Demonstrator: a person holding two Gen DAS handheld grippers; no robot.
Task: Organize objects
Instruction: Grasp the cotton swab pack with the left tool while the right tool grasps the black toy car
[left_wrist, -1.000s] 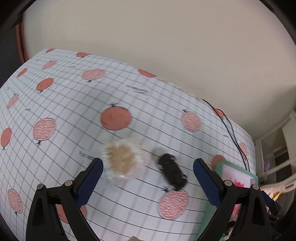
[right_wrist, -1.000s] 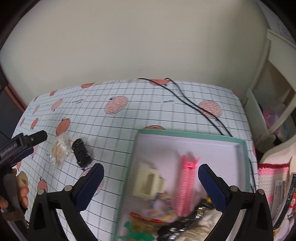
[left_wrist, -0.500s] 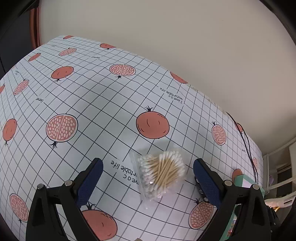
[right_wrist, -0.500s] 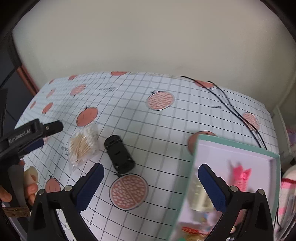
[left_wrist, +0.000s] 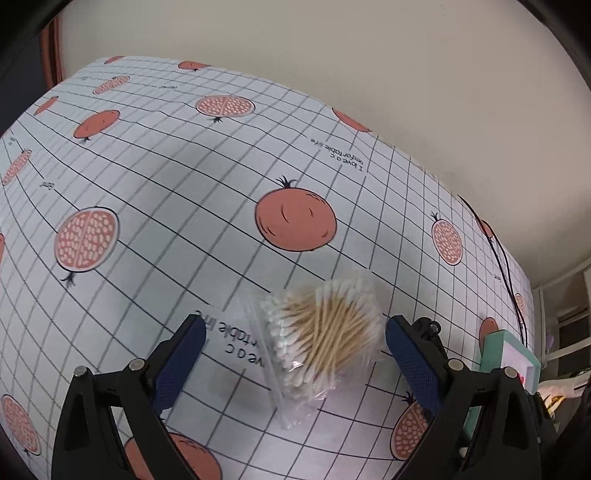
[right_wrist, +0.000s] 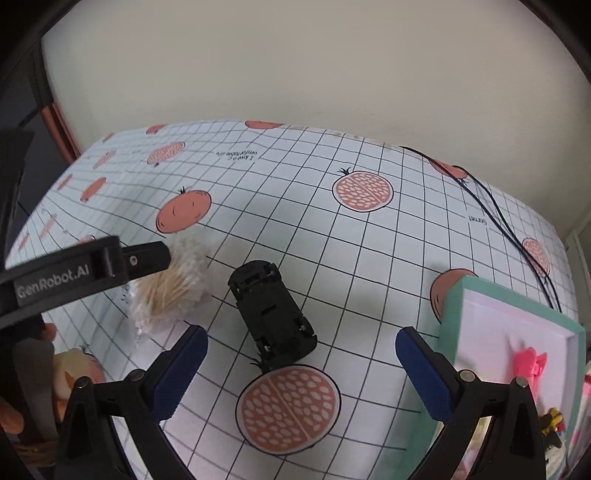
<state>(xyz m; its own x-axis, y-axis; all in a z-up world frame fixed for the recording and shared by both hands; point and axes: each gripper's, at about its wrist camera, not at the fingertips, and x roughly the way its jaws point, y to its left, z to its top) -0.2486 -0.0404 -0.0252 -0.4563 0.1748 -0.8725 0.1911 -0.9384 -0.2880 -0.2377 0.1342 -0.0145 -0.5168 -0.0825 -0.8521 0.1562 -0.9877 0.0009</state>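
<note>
Left wrist view: your left gripper (left_wrist: 293, 350) has come in low over the desk (left_wrist: 155, 177), which is covered by a grid cloth printed with pomegranates. Its jaws stand wide, empty. A clear bag of cotton swabs (left_wrist: 321, 334) now lies between them, nearer the right-hand finger and touching neither. A second ago the bag was blurred and further ahead; now it is sharp and framed. At the far right edge you can see a corner of the green-rimmed tray (left_wrist: 511, 356).

Right wrist view: your right gripper (right_wrist: 301, 363) has swung away from the tray (right_wrist: 452, 314), which a second ago filled the frame and now sits at the right edge with a pink clip (right_wrist: 528, 365) inside. Its jaws are wide and empty. A black toy car (right_wrist: 271, 310), lying upside down on the desk, is framed between them, just ahead of the fingertips. The swab bag lies to its left, under your left gripper's finger.

Both loose items appear lined up for pickup; closing on each likely comes next.
</note>
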